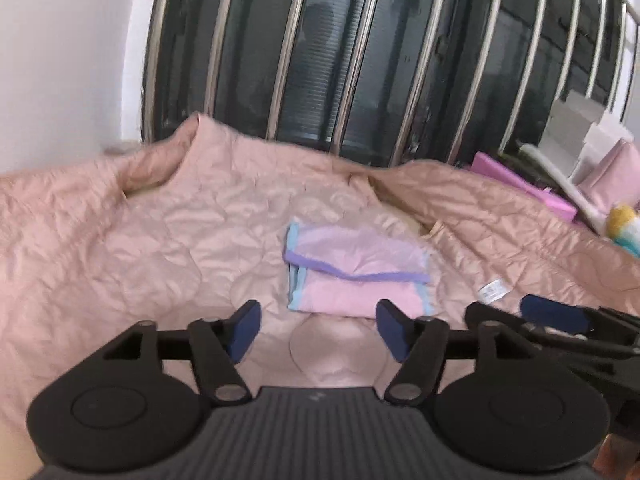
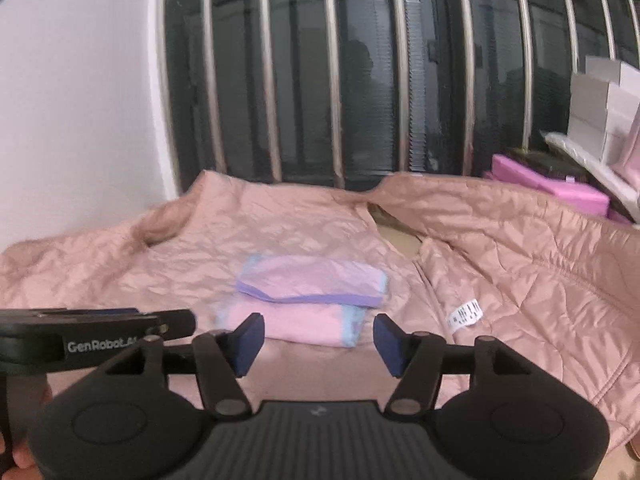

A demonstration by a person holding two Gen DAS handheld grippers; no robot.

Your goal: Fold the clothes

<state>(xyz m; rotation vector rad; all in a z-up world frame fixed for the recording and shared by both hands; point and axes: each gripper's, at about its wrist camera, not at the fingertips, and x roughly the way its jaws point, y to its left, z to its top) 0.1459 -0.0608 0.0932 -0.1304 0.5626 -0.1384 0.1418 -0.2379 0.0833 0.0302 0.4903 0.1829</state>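
You had two grippers out, and both were released with nothing between their blue pads. The left gripper (image 1: 318, 330) hovered just short of the one folded garment (image 1: 356, 270), a pink and lilac piece with purple and light-blue trim, and the right gripper (image 2: 319, 340) sat at the near edge of that same garment (image 2: 308, 296). Neither set of pads touched the fabric. The garment lay flat, its purple-edged flap folded over the top, near the middle of the single pink quilted blanket (image 1: 140, 248) that covered the whole surface.

Beside the garment, toward its right, one white care label (image 2: 464, 314) stuck out from a seam of the blanket (image 2: 540, 280). Beyond the garment the blanket split, showing a bare strip underneath. Behind it stood a dark window (image 2: 360, 80) behind a row of metal bars (image 2: 334, 80). Farther right of the garment, well apart, lay bright pink boxes (image 2: 560, 188), and behind them a stack of white boxes (image 2: 600, 112). Nothing lay between your grippers and the garment.
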